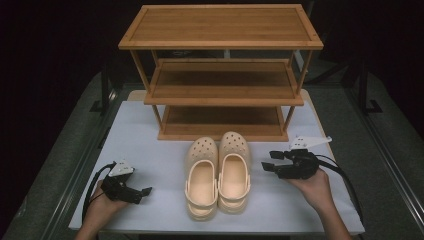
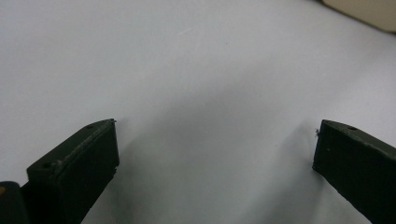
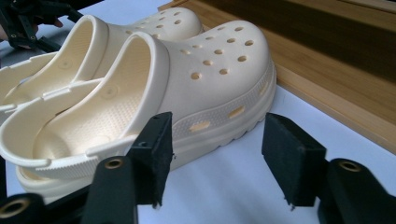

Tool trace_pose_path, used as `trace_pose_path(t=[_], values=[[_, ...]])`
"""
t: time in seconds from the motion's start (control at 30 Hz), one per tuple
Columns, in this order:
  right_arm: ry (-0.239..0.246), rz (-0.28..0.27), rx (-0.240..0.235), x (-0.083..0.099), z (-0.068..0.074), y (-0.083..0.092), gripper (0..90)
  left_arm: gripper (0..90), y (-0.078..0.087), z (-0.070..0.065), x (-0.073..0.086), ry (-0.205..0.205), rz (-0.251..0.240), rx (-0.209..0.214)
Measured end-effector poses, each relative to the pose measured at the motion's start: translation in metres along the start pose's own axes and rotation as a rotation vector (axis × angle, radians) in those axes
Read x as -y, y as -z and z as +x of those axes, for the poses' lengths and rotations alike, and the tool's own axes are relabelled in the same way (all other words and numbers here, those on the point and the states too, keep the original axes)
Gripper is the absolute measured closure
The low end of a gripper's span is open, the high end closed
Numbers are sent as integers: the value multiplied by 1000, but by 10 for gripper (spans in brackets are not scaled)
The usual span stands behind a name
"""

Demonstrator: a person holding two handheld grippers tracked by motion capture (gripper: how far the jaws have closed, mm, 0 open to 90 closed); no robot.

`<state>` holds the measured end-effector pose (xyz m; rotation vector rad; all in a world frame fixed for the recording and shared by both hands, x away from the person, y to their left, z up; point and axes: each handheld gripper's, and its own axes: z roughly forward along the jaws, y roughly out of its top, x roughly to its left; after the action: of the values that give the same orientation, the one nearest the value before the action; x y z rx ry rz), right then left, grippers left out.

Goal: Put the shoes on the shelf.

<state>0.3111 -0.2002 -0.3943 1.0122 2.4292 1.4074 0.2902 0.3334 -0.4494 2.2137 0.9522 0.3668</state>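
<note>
White counter point(image 1: 150, 150) carrying cream clogs point(image 1: 218, 170), sitting paired before bamboo rack point(image 1: 220, 75). Right gripper point(image 1: 269, 161) hovering beside right clog, jaws parted, empty. Left gripper point(image 1: 146, 190) resting open. Advice: closing squarely on clog sidewall.

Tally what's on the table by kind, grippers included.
Clogs: 2 (second clog)
Rack: 1
Grippers: 2 (left gripper, right gripper)
Total: 5

Left clog point(image 3: 70, 60) mostly hidden behind right clog point(image 3: 187, 88); shelf rack point(image 3: 336, 56) cropped; beige corner point(image 2: 364, 11) unidentifiable.
</note>
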Motion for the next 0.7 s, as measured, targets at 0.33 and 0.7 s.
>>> trace_pose_path(t=[0.33,0.7], values=[[12,-24,23,-8,9,0,259,0,5,-18,-28,-12,-68,74],[37,-20,43,-19,23,-5,208,0,3,-43,-76,-69,-133,158]])
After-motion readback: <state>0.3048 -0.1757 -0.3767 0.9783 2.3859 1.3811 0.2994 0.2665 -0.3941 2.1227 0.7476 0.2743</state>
